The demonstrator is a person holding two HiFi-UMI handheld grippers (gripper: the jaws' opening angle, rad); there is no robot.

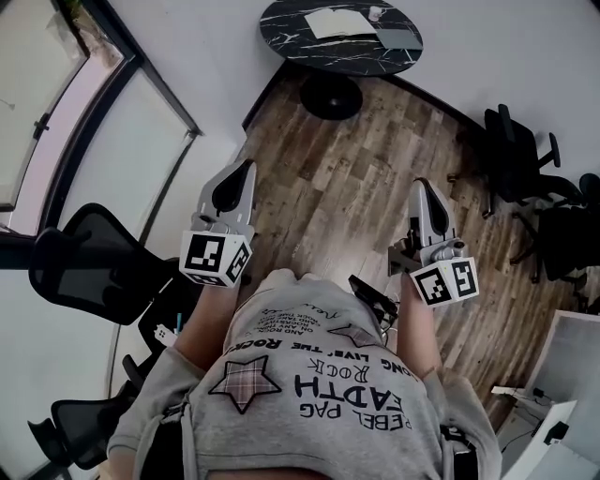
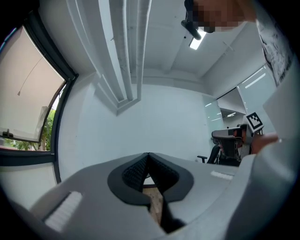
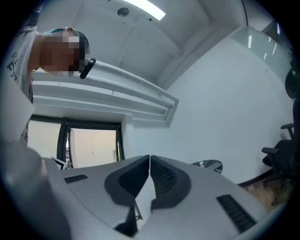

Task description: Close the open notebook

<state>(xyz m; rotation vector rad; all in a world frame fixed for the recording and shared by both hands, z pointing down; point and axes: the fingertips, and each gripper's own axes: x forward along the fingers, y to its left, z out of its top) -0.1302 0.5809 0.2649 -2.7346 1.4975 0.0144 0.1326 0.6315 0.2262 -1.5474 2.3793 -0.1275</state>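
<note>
The open notebook [image 1: 339, 22] lies with white pages up on a round black marble table [image 1: 309, 52] far ahead of me. A grey flat object [image 1: 398, 38] lies on the table to its right. My left gripper [image 1: 246, 165] and right gripper [image 1: 424, 184] are held out level over the wooden floor, well short of the table. In the left gripper view the left gripper [image 2: 148, 154] has its jaws meeting at the tips, with nothing between them. In the right gripper view the right gripper [image 3: 150, 157] is shut and empty as well, and the table [image 3: 208, 165] shows small beyond it.
Black office chairs [image 1: 520, 159] stand at the right and another black chair [image 1: 89, 262] at the left by the glass wall. A white desk [image 1: 553, 412] is at the lower right. Wooden floor [image 1: 337, 187] lies between me and the table.
</note>
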